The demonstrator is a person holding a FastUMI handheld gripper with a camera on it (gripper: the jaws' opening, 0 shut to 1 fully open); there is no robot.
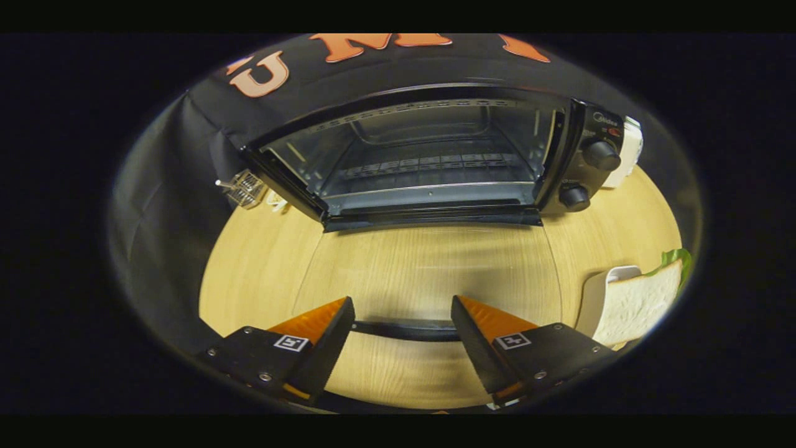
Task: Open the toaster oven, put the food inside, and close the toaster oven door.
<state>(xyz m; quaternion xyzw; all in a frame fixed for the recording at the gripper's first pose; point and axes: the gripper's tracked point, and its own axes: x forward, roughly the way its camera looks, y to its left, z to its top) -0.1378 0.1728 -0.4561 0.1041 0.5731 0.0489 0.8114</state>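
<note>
Gripper [402, 333] spread, empty, over oven door [429, 274] handle; bread [640, 302] near right, oven [429, 155] open far ahead.

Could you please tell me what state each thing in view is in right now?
Oven: open, nothing inside.
Door: folded down flat, glass showing the table; its handle sits between the claw's fingers.
Claw: open, holding nothing.
Bread: still on its plate, beside the door.
Knobs: position unclear.

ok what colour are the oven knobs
Black, both knobs, clearest in the gripper view; the hand-held gripper is open.
</note>
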